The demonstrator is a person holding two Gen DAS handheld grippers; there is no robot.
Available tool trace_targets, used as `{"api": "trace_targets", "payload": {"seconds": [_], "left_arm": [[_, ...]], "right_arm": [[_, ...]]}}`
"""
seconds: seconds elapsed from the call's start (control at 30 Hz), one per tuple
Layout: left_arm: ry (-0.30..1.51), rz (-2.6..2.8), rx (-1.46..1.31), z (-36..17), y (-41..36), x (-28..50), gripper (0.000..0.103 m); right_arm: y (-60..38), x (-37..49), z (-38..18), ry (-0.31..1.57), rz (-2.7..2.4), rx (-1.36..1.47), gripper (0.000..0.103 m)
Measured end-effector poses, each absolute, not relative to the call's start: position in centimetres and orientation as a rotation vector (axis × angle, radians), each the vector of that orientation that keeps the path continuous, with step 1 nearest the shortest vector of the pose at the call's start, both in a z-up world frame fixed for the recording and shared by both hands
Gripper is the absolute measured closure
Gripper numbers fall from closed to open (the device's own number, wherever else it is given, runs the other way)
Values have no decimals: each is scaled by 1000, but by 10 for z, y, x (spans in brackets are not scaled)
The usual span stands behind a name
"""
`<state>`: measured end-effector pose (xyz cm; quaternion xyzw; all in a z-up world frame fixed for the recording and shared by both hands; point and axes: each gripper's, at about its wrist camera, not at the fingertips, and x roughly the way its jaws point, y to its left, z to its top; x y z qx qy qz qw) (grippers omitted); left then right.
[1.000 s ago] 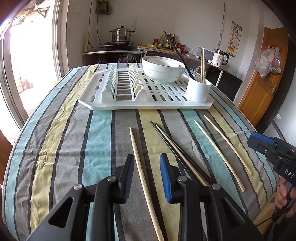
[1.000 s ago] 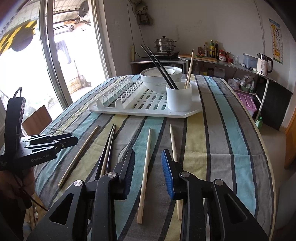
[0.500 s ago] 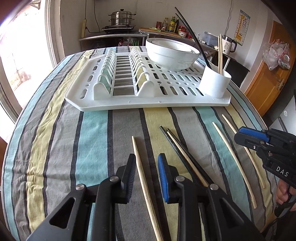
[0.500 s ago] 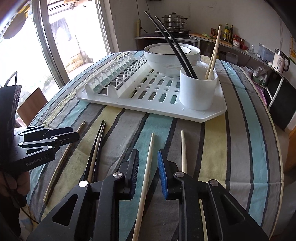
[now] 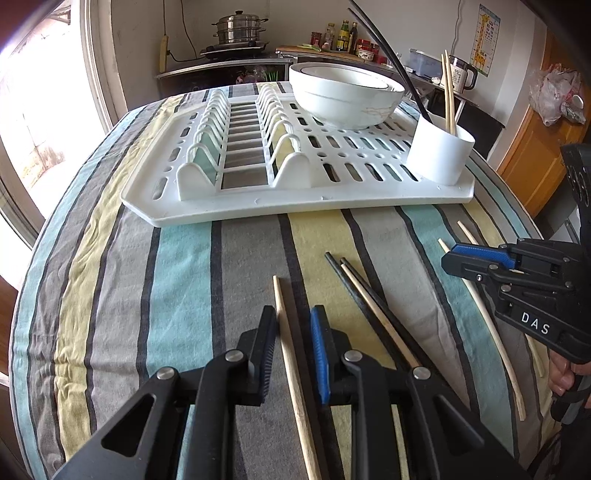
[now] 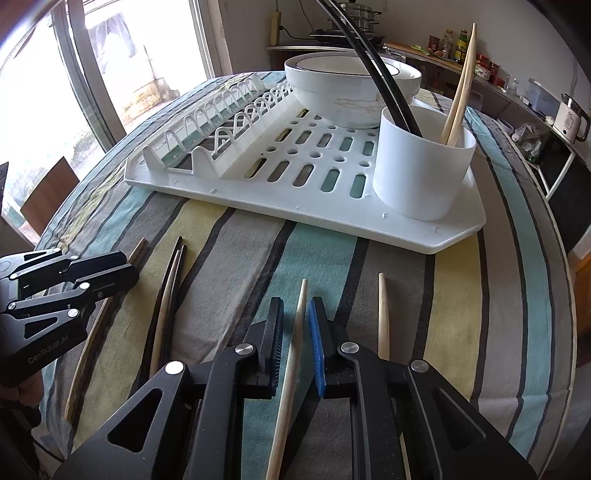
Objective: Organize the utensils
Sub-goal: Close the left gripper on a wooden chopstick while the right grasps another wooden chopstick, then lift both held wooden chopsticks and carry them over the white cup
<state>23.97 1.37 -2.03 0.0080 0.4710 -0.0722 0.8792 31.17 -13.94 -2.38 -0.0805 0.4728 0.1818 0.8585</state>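
both grippers have dropped and narrowed: our left gripper [image 5: 293, 332] and right gripper [image 6: 295, 325] each straddle a wooden chopstick [image 5: 291, 354] at 6 o'clock, not yet pinched. four sit in the cup [image 6: 421, 177] at 1 o'clock; six remain.

Near end of wooden chopstick [image 5: 295, 387] cut off by bottom edge, between left gripper [image 5: 293, 325] arms. Same for pale chopstick [image 6: 290, 376] in right gripper [image 6: 295, 321] view. Lower ends of 2 black chopsticks [image 6: 384, 85] hidden inside white cup [image 6: 421, 173]. Countertop bottle labels [image 5: 341, 35] too small to read.
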Motion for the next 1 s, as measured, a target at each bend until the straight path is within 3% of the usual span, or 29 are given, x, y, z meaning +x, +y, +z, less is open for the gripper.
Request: {"api": "trace_targets", "payload": {"seconds": [0.07, 0.27, 0.7, 1.0], "left_arm": [[980, -148, 28, -20, 12, 240, 83], [977, -144, 38, -20, 11, 242, 97], [965, -174, 35, -16, 8, 238, 97], [878, -195, 11, 22, 11, 223, 97]], "right_arm": [[-138, 311, -24, 991, 381, -181, 97], [-140, 311, -24, 991, 391, -168, 98], [-149, 304, -6, 934, 407, -108, 98], [-171, 285, 34, 823, 410, -48, 98]]}}
